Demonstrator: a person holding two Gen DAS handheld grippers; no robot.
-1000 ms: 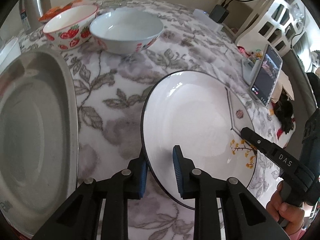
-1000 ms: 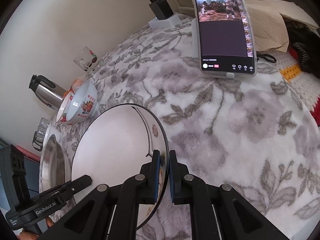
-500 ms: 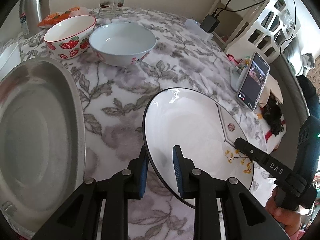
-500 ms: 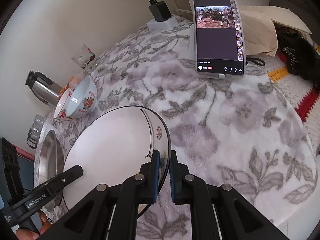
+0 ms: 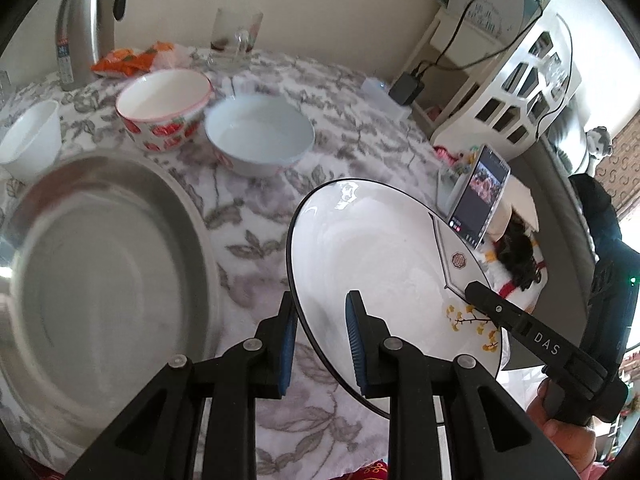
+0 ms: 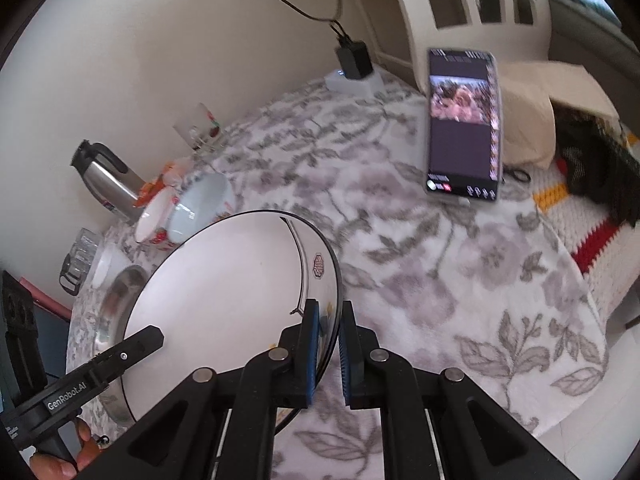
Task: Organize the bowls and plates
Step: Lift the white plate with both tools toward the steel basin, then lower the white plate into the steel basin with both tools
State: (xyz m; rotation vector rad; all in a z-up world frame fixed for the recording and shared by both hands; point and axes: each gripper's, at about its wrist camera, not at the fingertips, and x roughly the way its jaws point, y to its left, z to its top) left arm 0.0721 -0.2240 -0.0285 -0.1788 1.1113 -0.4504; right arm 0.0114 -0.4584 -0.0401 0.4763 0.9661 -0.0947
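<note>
A white plate with a black rim and yellow flower print point(image 5: 384, 248) is held tilted above the table, gripped on two sides. My left gripper point(image 5: 320, 332) is shut on its near rim. My right gripper point(image 6: 328, 344) is shut on the opposite rim; the plate shows there too point(image 6: 224, 304). A large steel plate point(image 5: 92, 256) lies at the left. A strawberry bowl point(image 5: 164, 108), a pale blue bowl point(image 5: 260, 136) and a small white bowl point(image 5: 28, 136) stand behind it.
A steel thermos point(image 5: 84, 20), a glass mug point(image 5: 234, 36) and an orange packet point(image 5: 128, 58) stand at the back. A propped phone point(image 6: 464, 124) and a charger point(image 6: 354, 64) are at the right. The table has a floral cloth point(image 6: 420, 272).
Both grippers have lifted the plate higher off the table and tilted it more. More of the back of the table and the small white bowl came into view.
</note>
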